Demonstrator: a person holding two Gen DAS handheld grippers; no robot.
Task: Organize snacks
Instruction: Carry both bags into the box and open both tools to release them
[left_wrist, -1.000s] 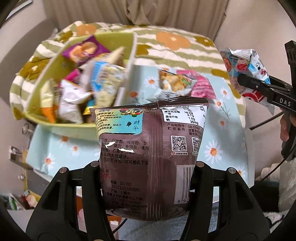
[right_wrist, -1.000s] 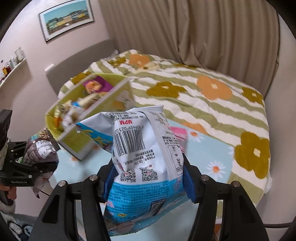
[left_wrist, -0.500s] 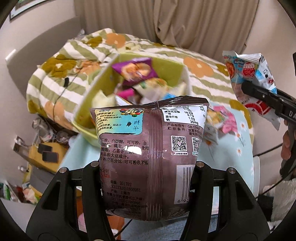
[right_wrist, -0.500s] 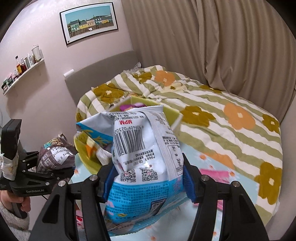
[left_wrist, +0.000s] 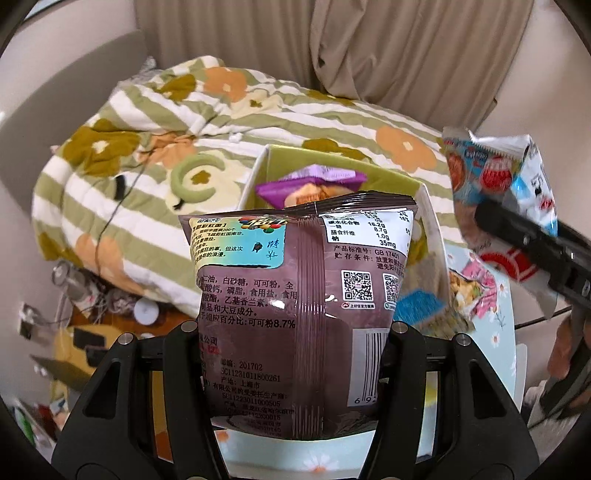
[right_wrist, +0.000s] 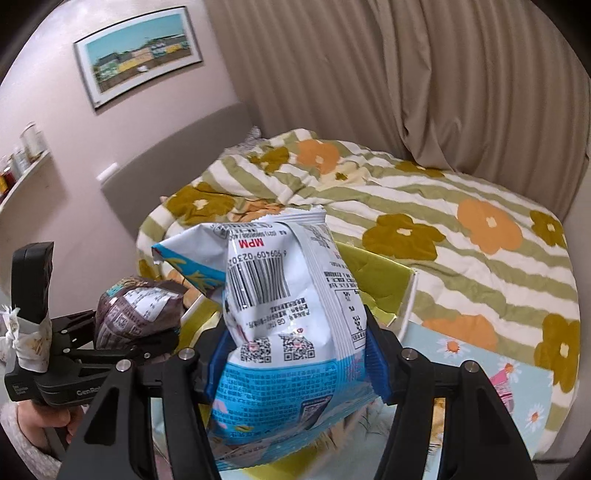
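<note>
My left gripper is shut on a brown chocolate snack bag, held upright in front of the yellow-green snack box. A purple snack packet lies in the box behind the bag. My right gripper is shut on a white and blue snack bag, held over the same box. In the left wrist view that bag shows at the right. In the right wrist view the brown bag shows at the left in the left gripper.
The box stands on a light blue daisy-print table, with a pink packet lying on it. A bed with a green striped flower quilt is behind. Clutter lies on the floor at left.
Both grippers have swung left and closer to the box with their bags still held. The box now sits directly behind both bags.
</note>
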